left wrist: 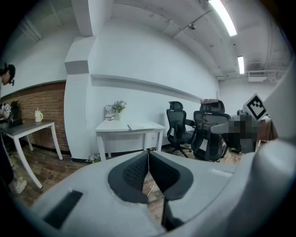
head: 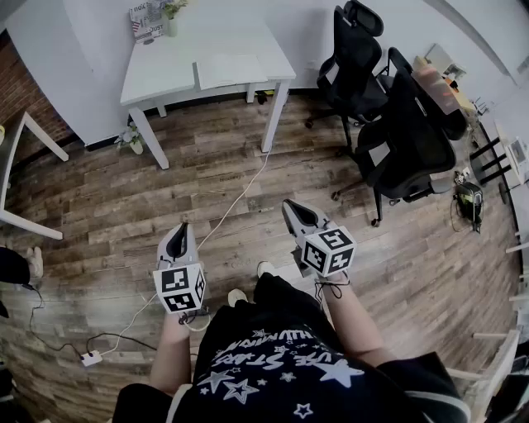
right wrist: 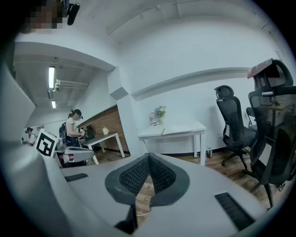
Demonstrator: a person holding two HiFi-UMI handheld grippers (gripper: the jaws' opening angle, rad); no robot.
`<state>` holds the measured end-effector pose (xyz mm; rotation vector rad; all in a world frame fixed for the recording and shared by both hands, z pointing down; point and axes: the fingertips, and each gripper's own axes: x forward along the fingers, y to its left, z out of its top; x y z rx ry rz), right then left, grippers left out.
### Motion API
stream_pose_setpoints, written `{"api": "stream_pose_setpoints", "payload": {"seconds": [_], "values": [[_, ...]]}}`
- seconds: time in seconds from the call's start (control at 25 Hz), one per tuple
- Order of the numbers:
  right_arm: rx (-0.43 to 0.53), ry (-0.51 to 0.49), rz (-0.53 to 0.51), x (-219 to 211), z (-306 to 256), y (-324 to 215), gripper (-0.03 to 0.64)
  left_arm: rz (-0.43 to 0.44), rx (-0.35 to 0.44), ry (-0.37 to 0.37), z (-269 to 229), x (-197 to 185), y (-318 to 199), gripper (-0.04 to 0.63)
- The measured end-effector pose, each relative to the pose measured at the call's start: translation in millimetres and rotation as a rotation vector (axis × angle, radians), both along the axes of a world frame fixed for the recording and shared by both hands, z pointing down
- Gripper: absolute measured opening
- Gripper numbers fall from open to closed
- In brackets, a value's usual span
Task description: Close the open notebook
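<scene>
1. Fingers first: the left gripper has its two pads pressed tip to tip with nothing between them. The right gripper is the same, pinched together and empty.
2. Both point slightly down at the wooden floor, side by side in front of the person's body. That looks like a carrying pose, sensible with nothing in reach to work on.
3. Well ahead of both sets of fingertips, across the open floor, stands the white desk. The notebook lies open and flat on top of it, and no finger is anywhere near it.
4. A vase of flowers sits at the desk's far edge, beyond the notebook. Off to the right of the right-hand fingers are black office chairs.
5. A white cable runs along the floor beneath the fingertips toward the desk.
6. The count: two grippers, one notebook, one desk ahead, one vase, at least two chairs.
7. My read is that the closing hasn't begun, and they must cross the room first.
</scene>
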<state>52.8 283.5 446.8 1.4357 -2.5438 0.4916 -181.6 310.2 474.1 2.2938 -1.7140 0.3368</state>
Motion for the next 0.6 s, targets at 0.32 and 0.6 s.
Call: {"api": "stream_pose_setpoints", "payload": {"seconds": [0.32, 0.6], "values": [[-0.026, 0.016, -0.005, -13.6, 7.3, -0.6, 0.002, -0.016, -0.039, 0.010, 14.1, -17.4, 2.3, 0.023], [-0.037, 0.008, -0.021, -25.1, 14.3, 3.6, 0.002, -0.005, -0.072, 0.046, 22.7, -20.3, 12.8, 0.023]]}}
